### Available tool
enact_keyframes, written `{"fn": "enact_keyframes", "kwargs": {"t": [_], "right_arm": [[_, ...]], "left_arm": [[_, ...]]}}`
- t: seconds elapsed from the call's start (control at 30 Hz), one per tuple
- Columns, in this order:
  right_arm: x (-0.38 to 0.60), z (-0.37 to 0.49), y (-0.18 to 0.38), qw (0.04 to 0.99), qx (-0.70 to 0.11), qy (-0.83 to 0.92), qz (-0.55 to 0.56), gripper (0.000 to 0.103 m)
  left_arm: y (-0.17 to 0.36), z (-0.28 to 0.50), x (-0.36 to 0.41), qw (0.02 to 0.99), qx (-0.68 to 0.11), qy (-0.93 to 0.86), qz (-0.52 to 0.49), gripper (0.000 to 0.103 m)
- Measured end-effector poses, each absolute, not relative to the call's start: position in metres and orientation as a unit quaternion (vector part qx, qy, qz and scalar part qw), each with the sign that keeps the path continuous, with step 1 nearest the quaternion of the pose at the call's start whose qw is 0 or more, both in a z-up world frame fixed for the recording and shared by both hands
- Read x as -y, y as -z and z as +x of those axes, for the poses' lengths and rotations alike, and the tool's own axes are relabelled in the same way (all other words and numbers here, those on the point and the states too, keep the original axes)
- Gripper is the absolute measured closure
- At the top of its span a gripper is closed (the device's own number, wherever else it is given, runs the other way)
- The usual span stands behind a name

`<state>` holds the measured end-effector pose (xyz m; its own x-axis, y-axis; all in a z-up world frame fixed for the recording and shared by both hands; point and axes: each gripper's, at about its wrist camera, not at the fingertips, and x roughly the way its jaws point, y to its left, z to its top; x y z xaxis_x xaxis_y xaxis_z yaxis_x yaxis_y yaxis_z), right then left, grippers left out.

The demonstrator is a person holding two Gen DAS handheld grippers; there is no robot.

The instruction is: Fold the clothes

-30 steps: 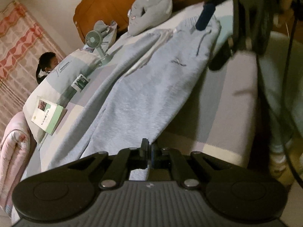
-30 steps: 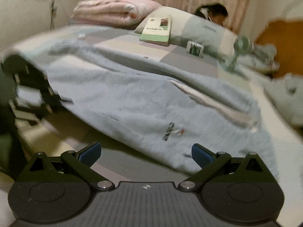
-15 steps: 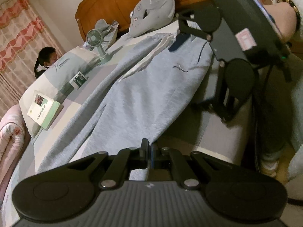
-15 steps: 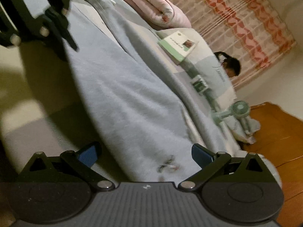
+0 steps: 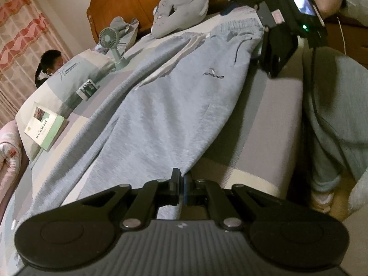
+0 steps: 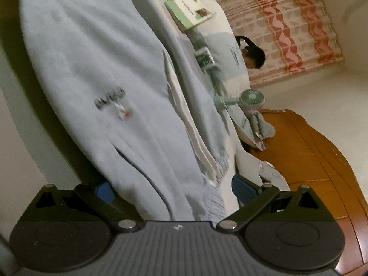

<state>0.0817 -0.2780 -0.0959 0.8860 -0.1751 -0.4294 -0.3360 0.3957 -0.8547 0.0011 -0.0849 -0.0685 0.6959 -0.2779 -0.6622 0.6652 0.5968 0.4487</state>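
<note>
While pinched, trousers (image 5: 161, 105) between tongs (image 5: 181, 179).

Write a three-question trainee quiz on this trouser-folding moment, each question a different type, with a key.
1. True or false: the left gripper is shut on the hem end of the grey-blue trousers.
2. Multiple choice: the right gripper is
A. shut on the waistband
B. open, its blue pads either side of the waistband end
C. holding the book
3. Fill in: standing on the bed between the pillow and the grey cushion is a small green ____.

Key: 1 true; 2 B; 3 fan.
</note>
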Motion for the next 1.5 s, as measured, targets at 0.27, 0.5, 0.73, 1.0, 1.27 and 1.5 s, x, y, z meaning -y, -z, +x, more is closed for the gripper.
{"fn": "enact_keyframes", "kwargs": {"t": [0.27,0.5,0.73,1.0,1.27,1.5], "right_arm": [[0.266,0.075,0.121,0.751,-0.223,-0.085,-0.616,0.064],[0.270,0.066,0.110,0.751,-0.244,-0.116,-0.602,0.091],[0.283,0.051,0.078,0.754,-0.255,-0.142,-0.588,0.092],[0.291,0.036,0.074,0.745,-0.289,-0.168,-0.577,0.092],[0.295,0.036,0.081,0.747,-0.321,-0.179,-0.554,0.094],[0.312,0.030,0.066,0.782,-0.343,-0.166,-0.493,0.090]], "left_arm": [[0.079,0.005,0.085,0.847,-0.289,0.281,0.347,0.102],[0.069,0.004,0.081,0.852,-0.282,0.283,0.339,0.102],[0.052,-0.001,0.080,0.851,-0.262,0.291,0.349,0.102],[0.061,-0.012,0.083,0.833,-0.272,0.309,0.370,0.102],[0.069,-0.016,0.083,0.826,-0.289,0.312,0.370,0.101],[0.061,-0.019,0.073,0.837,-0.296,0.301,0.349,0.090]]}}
